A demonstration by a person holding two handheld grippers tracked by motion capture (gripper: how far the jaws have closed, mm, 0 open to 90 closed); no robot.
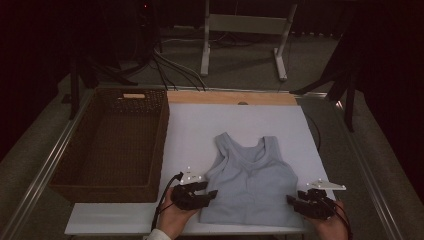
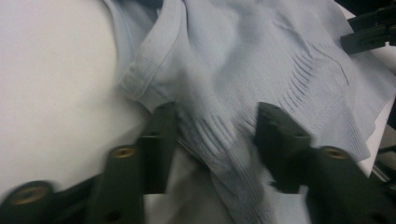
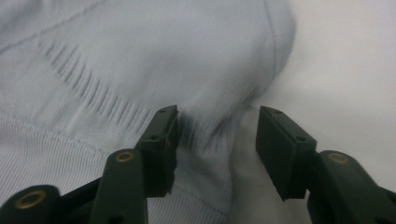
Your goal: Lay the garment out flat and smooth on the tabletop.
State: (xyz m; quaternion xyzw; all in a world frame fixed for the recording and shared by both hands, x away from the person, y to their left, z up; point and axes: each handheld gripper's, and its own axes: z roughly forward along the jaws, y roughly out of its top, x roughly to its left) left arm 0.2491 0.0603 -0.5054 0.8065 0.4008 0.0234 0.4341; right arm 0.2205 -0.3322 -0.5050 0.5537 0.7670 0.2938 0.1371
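Dim floor and cable runs lie behind the white worktop (image 1: 190,130), where a pale blue ribbed tank top (image 1: 250,180) lies flat, hem toward the person, beside an empty wicker basket (image 1: 112,145) at the left. Both left tongs (image 1: 212,192) and right tongs (image 1: 290,200) stand apart at the garment's lower corners, cloth lying between their jaws but not pinched. Judging from this, closing now could catch only the top layer or a thin rucked fold, so the knit might slip free, stretch unevenly, or drag crooked across the worktop.
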